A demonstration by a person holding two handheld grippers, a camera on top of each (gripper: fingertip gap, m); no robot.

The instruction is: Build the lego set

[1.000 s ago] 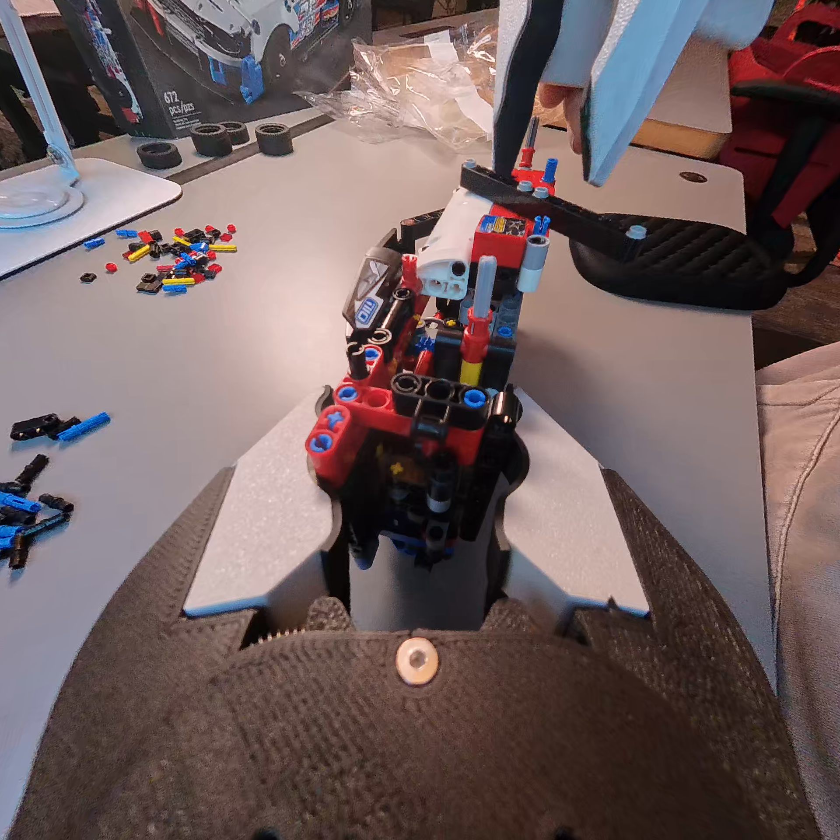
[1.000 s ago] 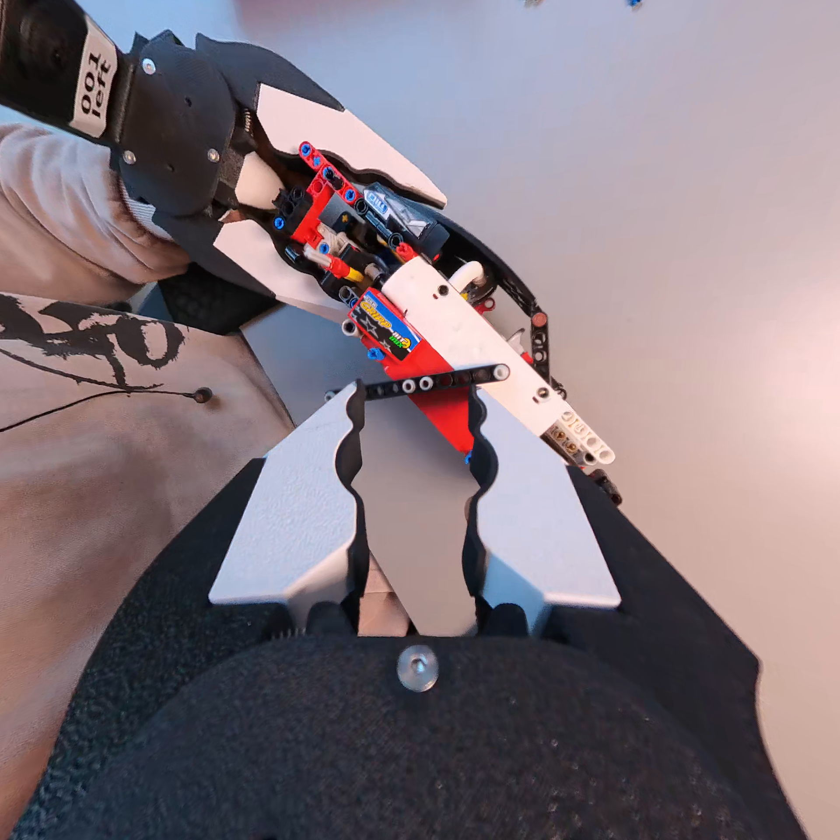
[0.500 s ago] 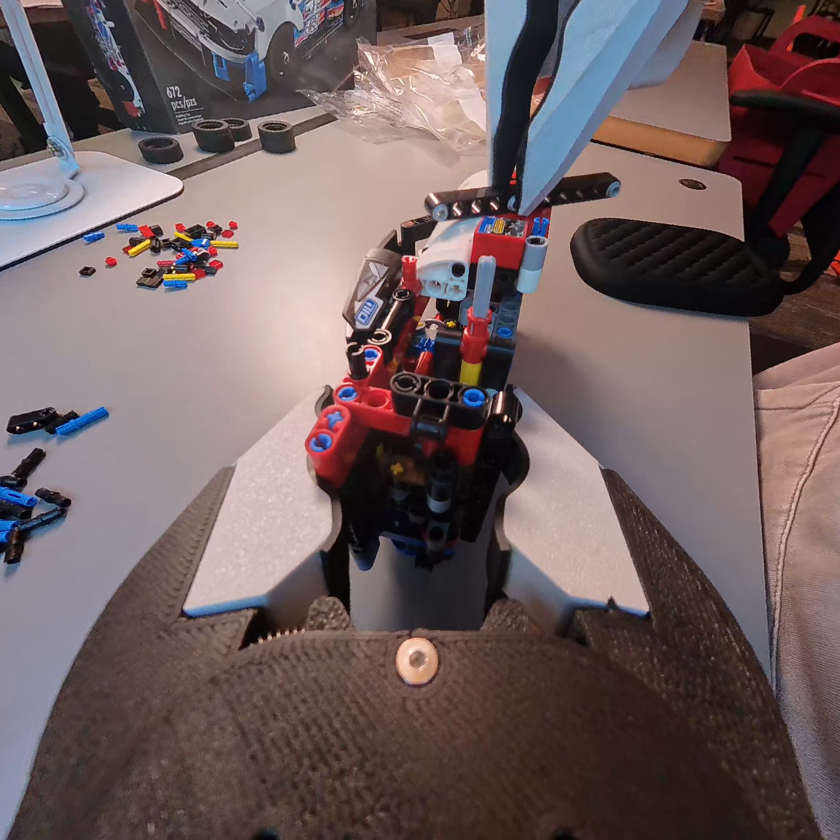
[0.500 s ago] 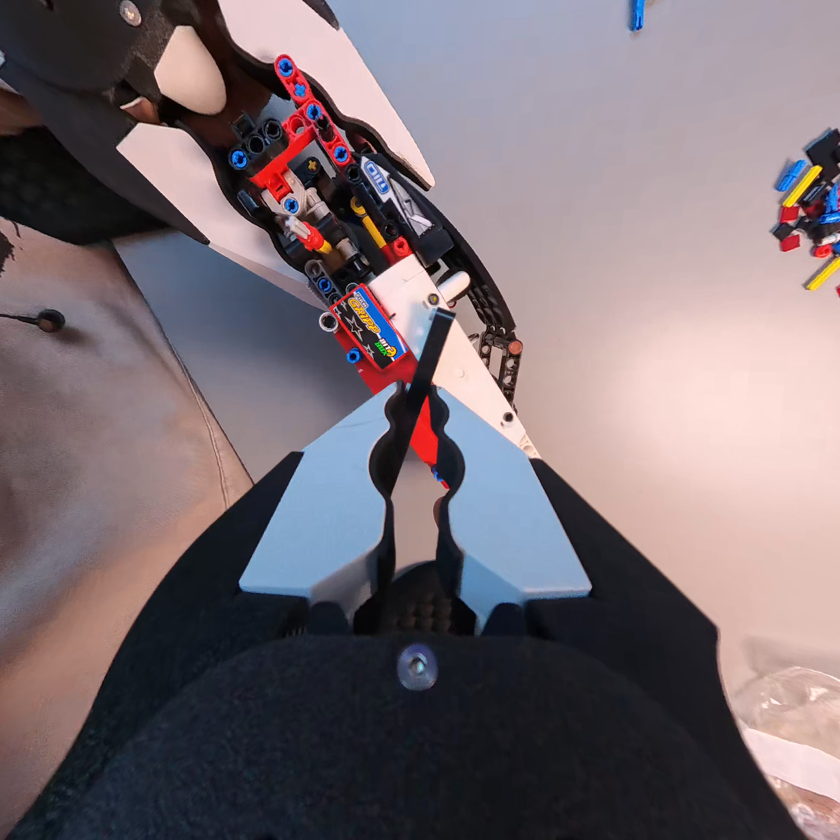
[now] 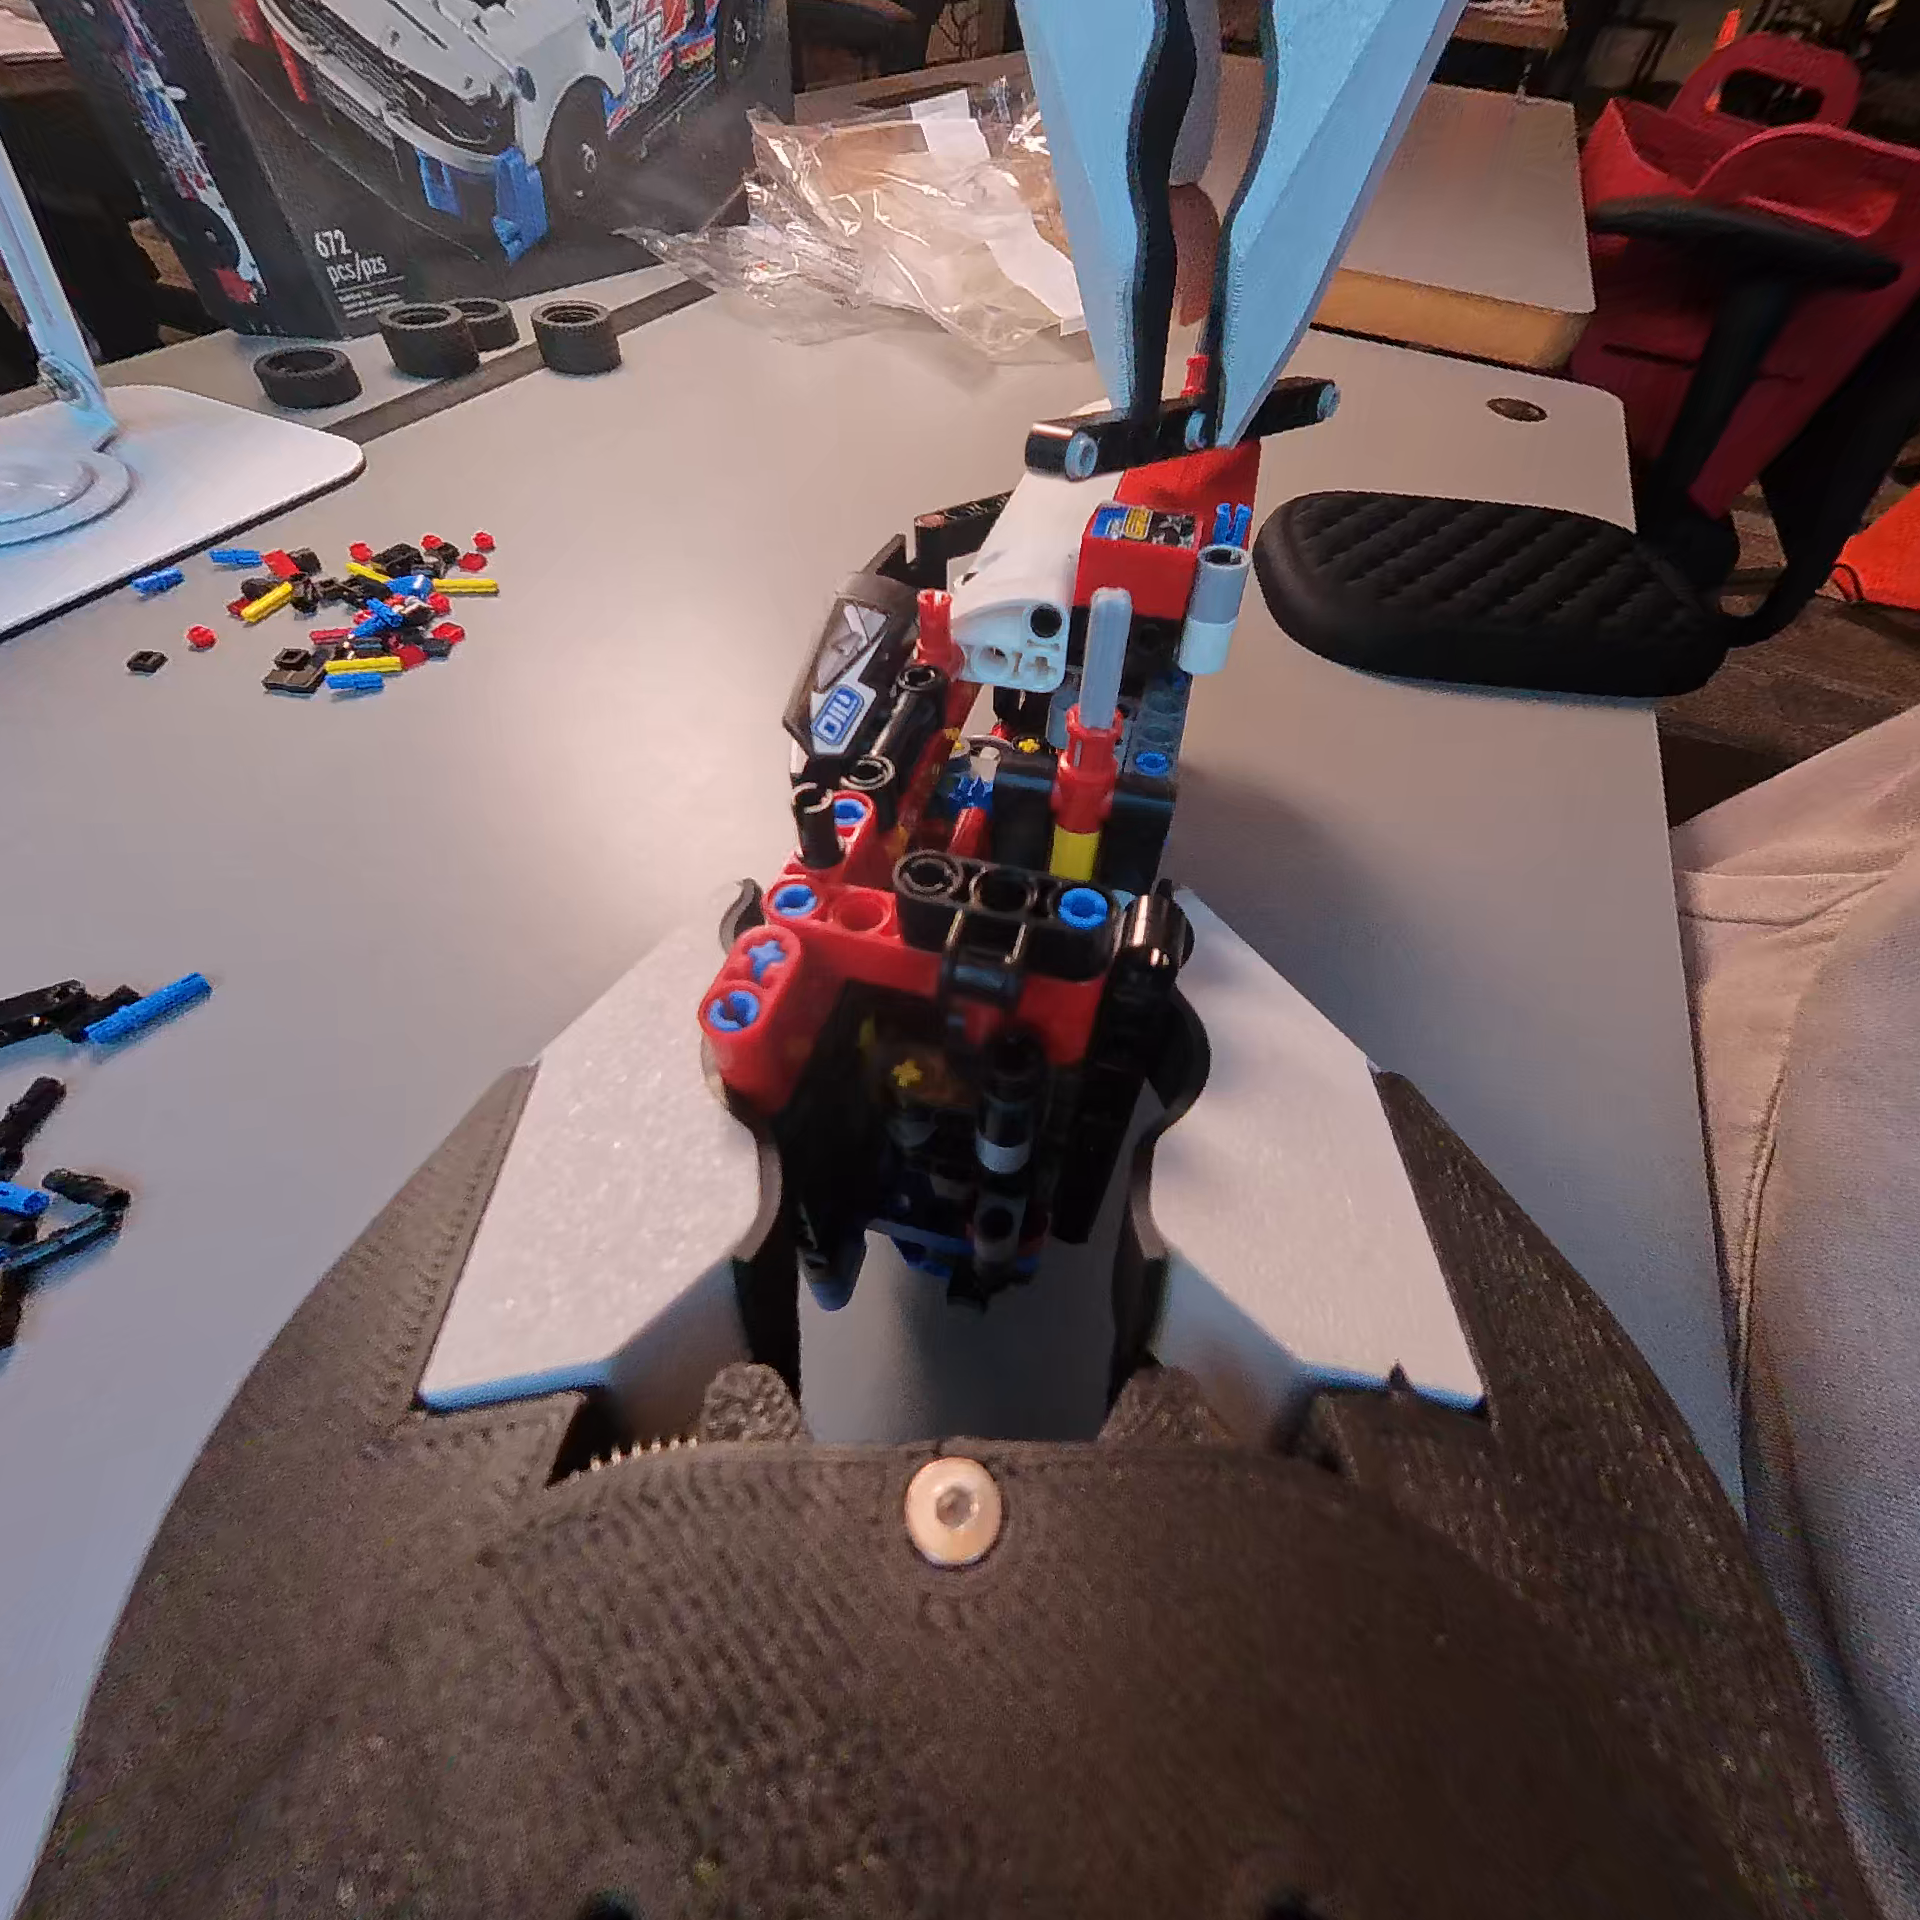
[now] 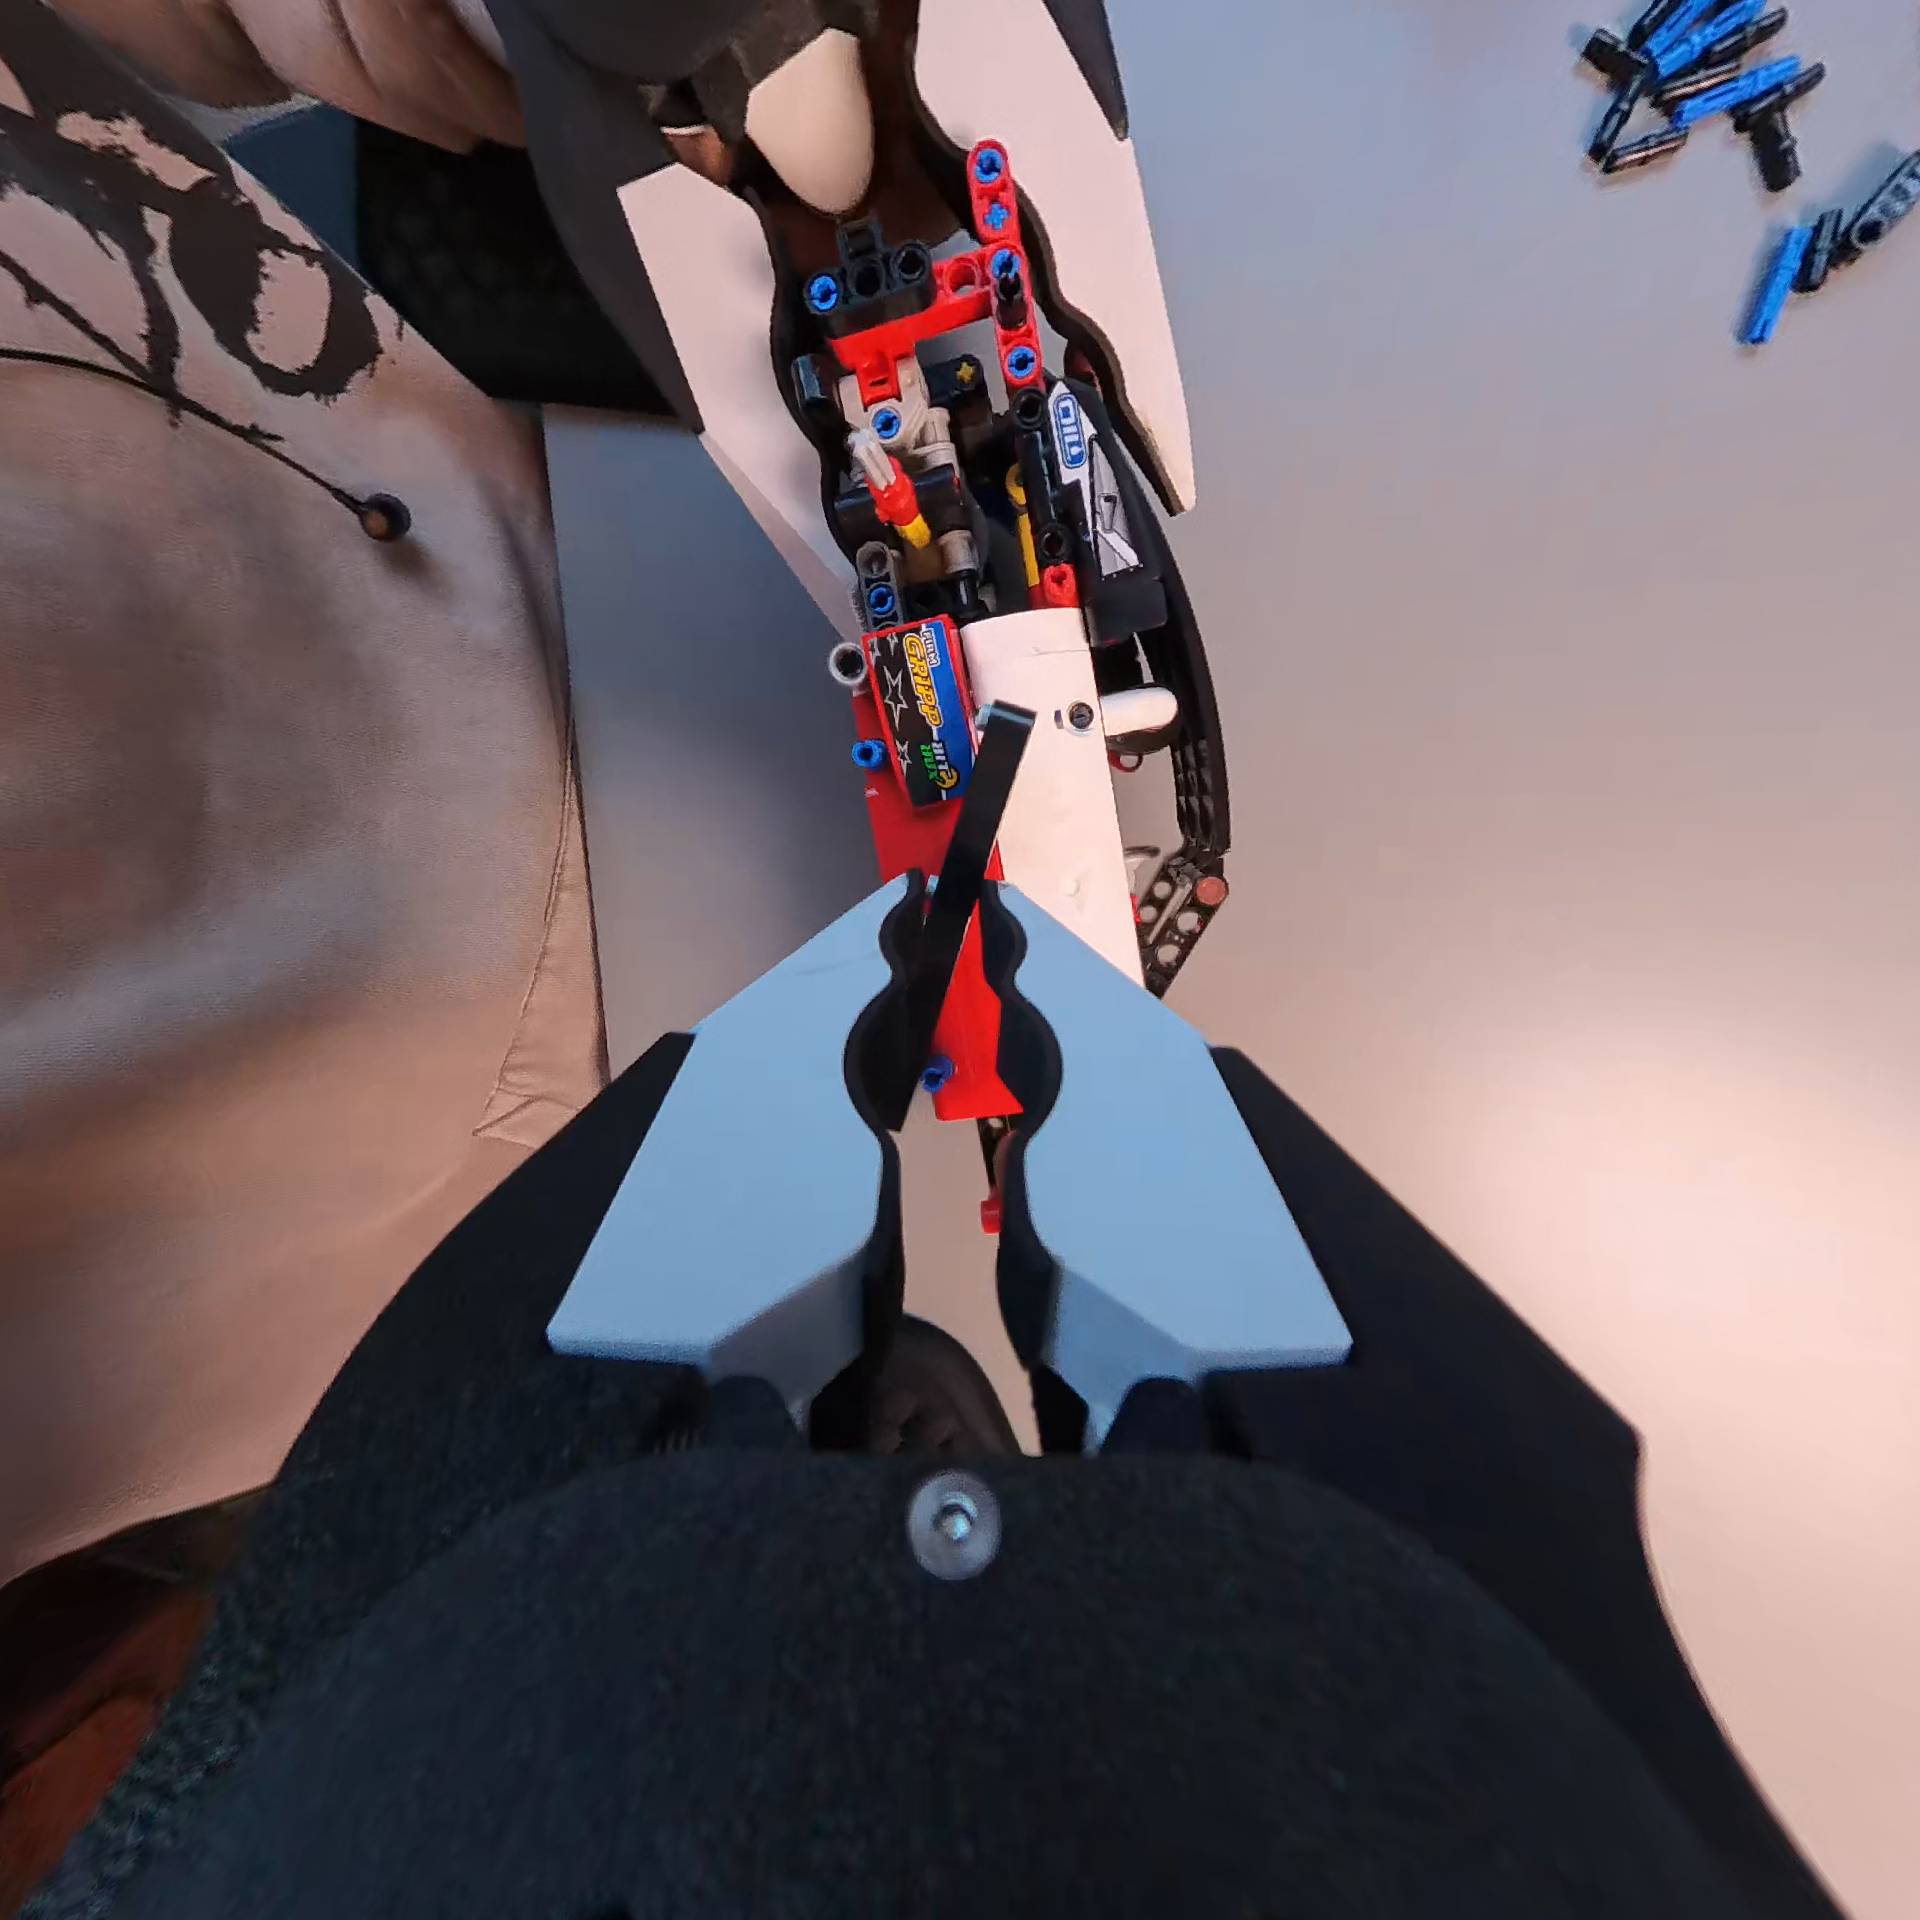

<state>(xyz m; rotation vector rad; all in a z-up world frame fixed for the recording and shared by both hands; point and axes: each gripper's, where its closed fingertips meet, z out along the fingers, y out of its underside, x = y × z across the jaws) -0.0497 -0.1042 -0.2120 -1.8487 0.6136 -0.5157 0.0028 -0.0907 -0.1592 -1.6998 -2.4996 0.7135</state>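
My left gripper [image 5: 956, 987] is shut on the near end of the part-built lego car [image 5: 997, 831], a red, black and white technic frame that it holds up off the grey table [image 5: 520, 779]. My right gripper [image 5: 1184, 416] comes down from above at the car's far end. It is shut on a long black beam [image 5: 1101, 442] that lies against the car's red and white top. In the right wrist view the black beam [image 6: 977, 810] runs out between my fingertips [image 6: 956, 894] over the car [image 6: 1049, 790], with the left gripper [image 6: 1013, 540] behind it.
Loose small pieces [image 5: 353, 613] and black and blue pins [image 5: 104, 1013] lie to the left. Black tyres [image 5: 426, 338], the set's box [image 5: 416, 156], a plastic bag [image 5: 904, 229] and a white lamp base [image 5: 156, 488] stand at the back. A chair armrest [image 5: 1486, 592] and a person's clothes [image 5: 1818, 1039] are at the right.
My right gripper has turned, closed tighter on the black beam and brought it down onto the far end of the car. The left gripper and the car have stayed still.
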